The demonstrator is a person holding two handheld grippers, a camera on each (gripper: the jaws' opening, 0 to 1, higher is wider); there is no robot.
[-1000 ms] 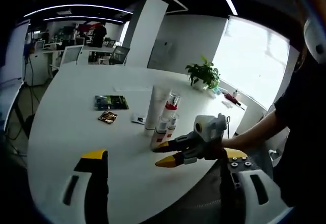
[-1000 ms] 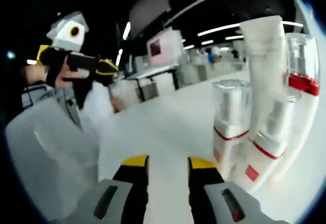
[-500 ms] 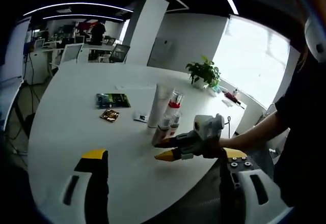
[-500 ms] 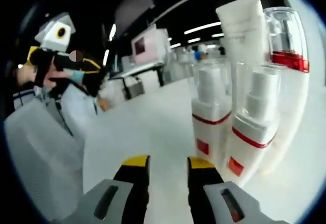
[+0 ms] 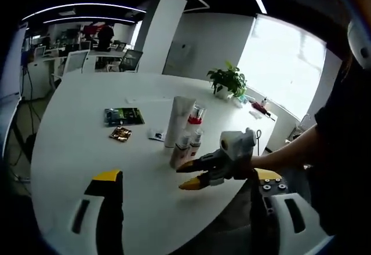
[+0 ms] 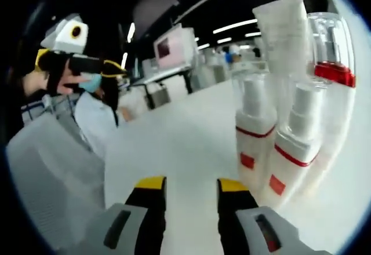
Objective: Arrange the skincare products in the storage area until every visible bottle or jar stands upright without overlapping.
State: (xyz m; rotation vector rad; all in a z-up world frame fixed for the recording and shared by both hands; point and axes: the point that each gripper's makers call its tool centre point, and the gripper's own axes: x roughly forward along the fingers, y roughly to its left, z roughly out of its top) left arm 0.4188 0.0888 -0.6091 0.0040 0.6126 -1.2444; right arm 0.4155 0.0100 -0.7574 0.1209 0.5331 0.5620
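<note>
Four skincare products stand upright in a tight cluster on the white table [image 5: 75, 150]. They are a tall white tube [image 5: 175, 120], a clear-capped bottle with a red band [image 5: 196, 116] and two small spray bottles [image 5: 181, 149] [image 5: 196, 139]. In the right gripper view the spray bottles [image 6: 254, 145] [image 6: 293, 159] stand just ahead and right of my right gripper [image 6: 191, 185], with the tube [image 6: 284, 35] and red-banded bottle [image 6: 333, 64] behind them. Its jaws are a little apart and hold nothing. My left gripper [image 5: 187, 176] is wide open over the near table edge. It also appears hand-held [image 6: 116, 68].
A green packet [image 5: 123, 116], a small brown packet [image 5: 120, 133] and a white sachet [image 5: 155, 134] lie left of the cluster. A potted plant [image 5: 229, 82] and small items [image 5: 258, 109] sit at the far edge. A person stands close on the right.
The right gripper view has swung to face the two spray bottles, then drawn back slightly. The bottles have stayed in place. The left gripper has barely moved.
</note>
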